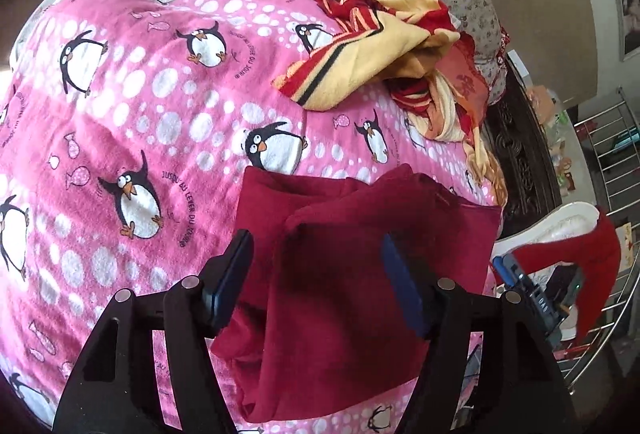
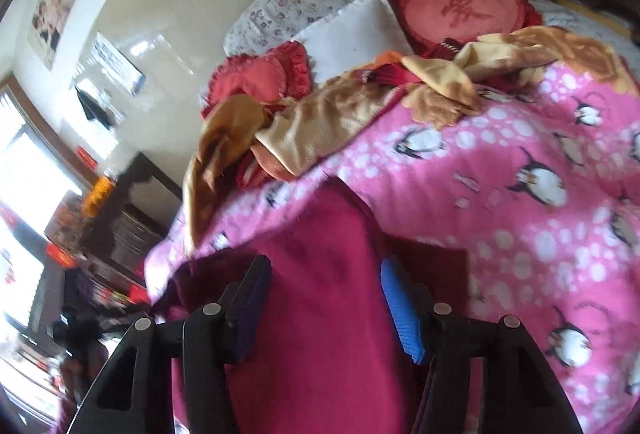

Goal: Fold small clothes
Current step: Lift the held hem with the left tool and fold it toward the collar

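A dark red garment (image 1: 360,234) lies folded in layers on the pink penguin blanket (image 1: 140,94), near the bed's right edge. My left gripper (image 1: 318,258) hovers just over it with its jaws well apart. The cloth lies under the gap, and neither pad presses on it. In the right wrist view the same garment (image 2: 320,254) looks magenta and fills the space below my right gripper (image 2: 326,286). Its jaws also stand apart. Its blue pad (image 2: 400,310) and its dark pad sit at either side of a raised fold without pinching it.
A rumpled yellow and red blanket (image 1: 380,50) and red heart cushions (image 2: 464,10) lie toward the head of the bed. A dark carved cabinet (image 1: 520,154) and a metal rack (image 1: 608,138) stand past the bed's right edge. A red sleeve (image 1: 580,258) shows there.
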Demonstrator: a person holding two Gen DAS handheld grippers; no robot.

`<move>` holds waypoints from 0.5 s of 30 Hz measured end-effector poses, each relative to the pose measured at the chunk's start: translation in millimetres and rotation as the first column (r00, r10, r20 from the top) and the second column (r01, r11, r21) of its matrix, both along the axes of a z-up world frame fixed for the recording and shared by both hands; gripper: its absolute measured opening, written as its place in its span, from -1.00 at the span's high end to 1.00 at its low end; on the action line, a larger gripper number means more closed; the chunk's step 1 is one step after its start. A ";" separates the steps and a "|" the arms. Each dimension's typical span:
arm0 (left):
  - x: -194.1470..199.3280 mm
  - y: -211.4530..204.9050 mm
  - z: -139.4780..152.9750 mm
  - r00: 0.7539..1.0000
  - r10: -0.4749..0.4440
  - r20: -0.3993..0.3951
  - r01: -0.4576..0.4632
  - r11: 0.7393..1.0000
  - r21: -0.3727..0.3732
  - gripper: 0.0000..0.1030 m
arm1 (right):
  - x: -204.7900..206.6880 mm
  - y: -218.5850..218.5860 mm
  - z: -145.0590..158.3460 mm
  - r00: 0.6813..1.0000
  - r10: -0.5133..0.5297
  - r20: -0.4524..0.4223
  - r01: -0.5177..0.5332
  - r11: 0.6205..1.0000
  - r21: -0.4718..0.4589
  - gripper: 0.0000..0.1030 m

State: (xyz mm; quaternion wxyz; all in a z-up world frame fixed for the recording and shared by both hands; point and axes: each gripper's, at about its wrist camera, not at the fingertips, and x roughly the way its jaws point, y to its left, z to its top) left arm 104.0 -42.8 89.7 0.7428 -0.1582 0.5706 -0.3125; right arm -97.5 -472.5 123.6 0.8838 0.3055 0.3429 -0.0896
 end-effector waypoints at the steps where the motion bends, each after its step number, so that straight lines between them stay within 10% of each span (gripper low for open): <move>1: -0.4 1.8 1.9 1.000 0.011 0.014 -0.012 1.000 0.004 -0.30 | -4.0 3.7 -0.9 1.000 0.013 -0.010 -0.013 1.000 -0.028 -0.06; 11: -83.6 4.5 -28.6 0.982 -0.114 0.149 0.086 0.979 0.184 -0.30 | -68.6 40.1 -40.7 0.987 0.048 -0.156 -0.059 0.996 -0.067 -0.04; 15: -100.2 -2.0 -49.7 0.979 -0.153 0.134 0.124 0.970 0.208 -0.30 | -81.8 49.2 -48.0 0.987 0.085 -0.139 -0.094 0.994 -0.058 0.29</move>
